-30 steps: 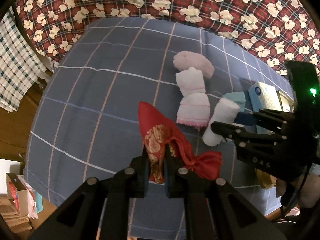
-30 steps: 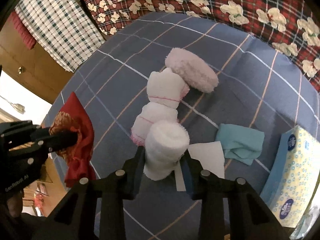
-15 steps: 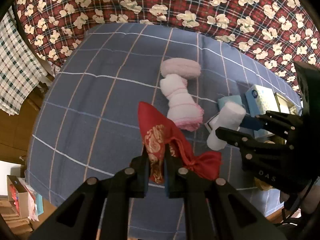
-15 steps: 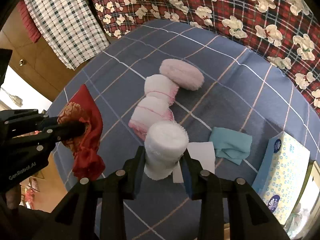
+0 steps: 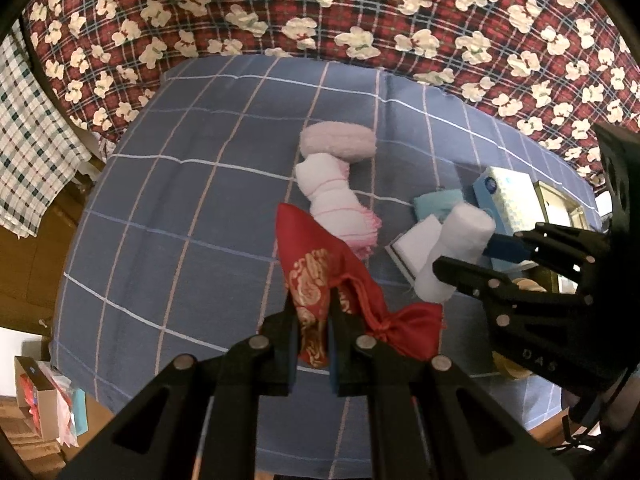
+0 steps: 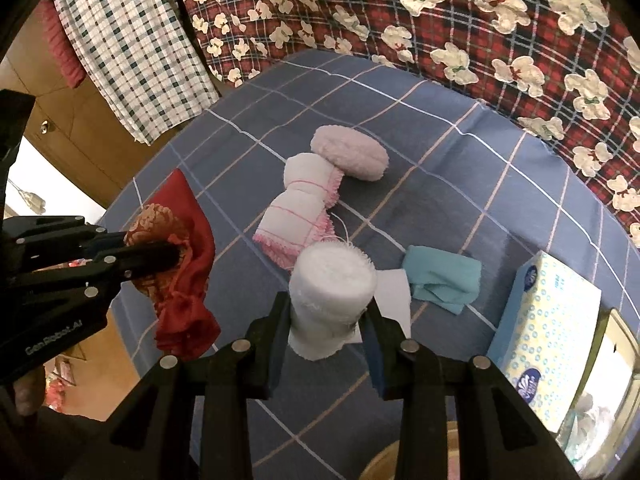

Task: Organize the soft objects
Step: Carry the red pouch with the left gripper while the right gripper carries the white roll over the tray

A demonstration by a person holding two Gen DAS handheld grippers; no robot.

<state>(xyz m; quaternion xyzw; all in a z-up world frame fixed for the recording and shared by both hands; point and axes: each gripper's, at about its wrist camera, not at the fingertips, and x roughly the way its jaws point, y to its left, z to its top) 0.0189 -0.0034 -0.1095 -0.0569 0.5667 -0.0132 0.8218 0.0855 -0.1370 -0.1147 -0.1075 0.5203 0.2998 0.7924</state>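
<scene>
Surface: blue checked cloth (image 6: 460,184) covers the bench, and a red plaid fabric with white flowers (image 5: 360,12) lies behind it.
Left tool: the left tool (image 5: 312,326) points steeply down, and its jaws are pressed narrow on a red pouch with gold pattern (image 5: 320,276); the tied end of the pouch hangs free beside the jaws, above the cloth.
Right tool: the right tool (image 6: 326,322) holds a white rolled towel (image 6: 332,292) between its pads, which press on both sides of the roll; the roll stands almost upright in the grip and is clear of the cloth.
Near things on the cloth: a flat white sheet (image 6: 394,294) and a folded teal cloth (image 6: 440,280) lie just behind the held roll, near each other.
Right edge: a tissue box (image 6: 548,332) stands beside the teal cloth.
Middle row: two pink-edged white rolls (image 6: 300,204) lie end to end, and a round pink puff (image 6: 350,152) touches the far one.
Step in hand: I judge that both soft things are lifted and are being carried to their place; the row in the middle seems to be the line that is being built.
Next move: it probably calls for lowering the white roll at the near end of the row, in line with the others, and opening the jaws only when it rests on the cloth. The pouch needs its own free spot, because its loose end can drag over the rolls.
</scene>
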